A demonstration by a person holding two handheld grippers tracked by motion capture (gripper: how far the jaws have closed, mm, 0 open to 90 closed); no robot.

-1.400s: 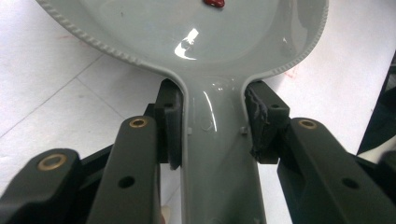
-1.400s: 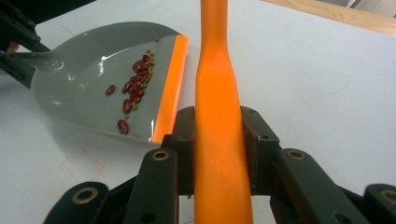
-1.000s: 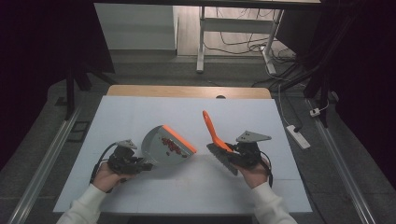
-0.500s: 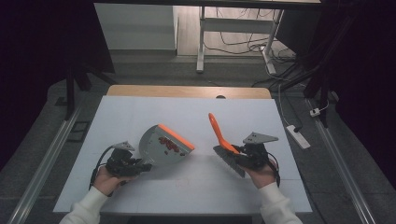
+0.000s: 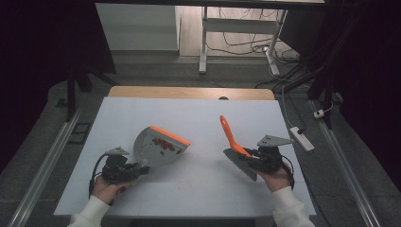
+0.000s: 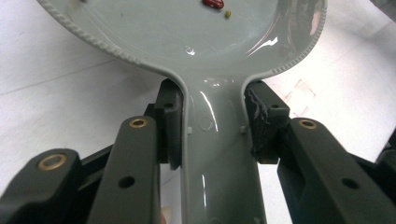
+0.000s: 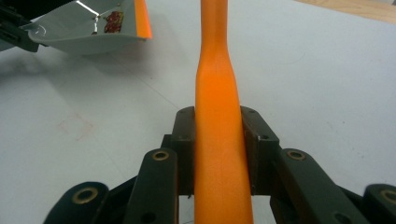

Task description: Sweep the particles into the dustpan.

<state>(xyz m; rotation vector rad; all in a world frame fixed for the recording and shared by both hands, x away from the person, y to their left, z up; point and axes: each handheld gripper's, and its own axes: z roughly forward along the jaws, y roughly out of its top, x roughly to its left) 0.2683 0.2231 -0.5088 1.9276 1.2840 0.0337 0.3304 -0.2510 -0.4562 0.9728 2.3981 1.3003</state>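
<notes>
— Dark room, white desk (image 5: 198,118). What has changed?

— The right gripper (image 5: 255,158) has carried the orange-handled brush (image 5: 234,146) outward, away from the grey dustpan (image 5: 158,149); the red bits (image 5: 165,144) already lie inside, so the sweeping looks done.

— And the grips?

— Both pinch tight: the left gripper (image 6: 212,126) on the dustpan's handle, tilted near the desk's left front, the right on the brush handle.

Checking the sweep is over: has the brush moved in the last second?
Yes. The brush has moved right, away from the dustpan toward the table's right edge.
</notes>
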